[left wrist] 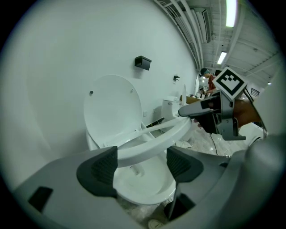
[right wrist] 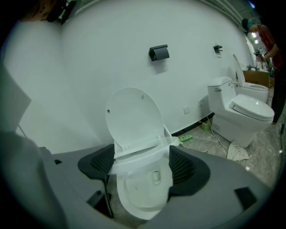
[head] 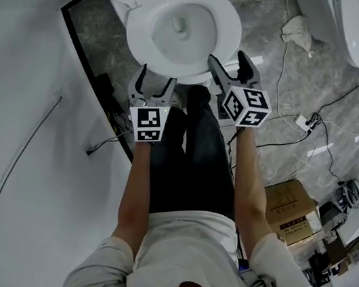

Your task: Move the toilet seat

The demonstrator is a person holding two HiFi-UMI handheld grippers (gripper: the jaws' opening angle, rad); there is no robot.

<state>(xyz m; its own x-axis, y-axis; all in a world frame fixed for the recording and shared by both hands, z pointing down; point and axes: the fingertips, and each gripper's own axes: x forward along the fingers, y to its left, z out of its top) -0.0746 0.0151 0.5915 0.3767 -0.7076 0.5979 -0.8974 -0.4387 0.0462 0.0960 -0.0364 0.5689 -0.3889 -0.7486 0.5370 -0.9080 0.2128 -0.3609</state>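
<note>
**A:** Where is the toilet seat [left wrist: 152, 142]?

**B:** Half-raised above the bowl [left wrist: 149, 197]. The right gripper [right wrist: 142, 166] pinches its front rim, and the left gripper [left wrist: 142, 166] has its jaws spread around it. I'd lift steadily toward the upright lid [right wrist: 134, 114].

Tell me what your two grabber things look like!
The left gripper and right gripper are grey plastic. Each has two curved jaws lined with black ribbed pads. Each also carries a white cube printed with black square markers. No cables show on them. The person wears a pale short-sleeved shirt and dark trousers.
</note>
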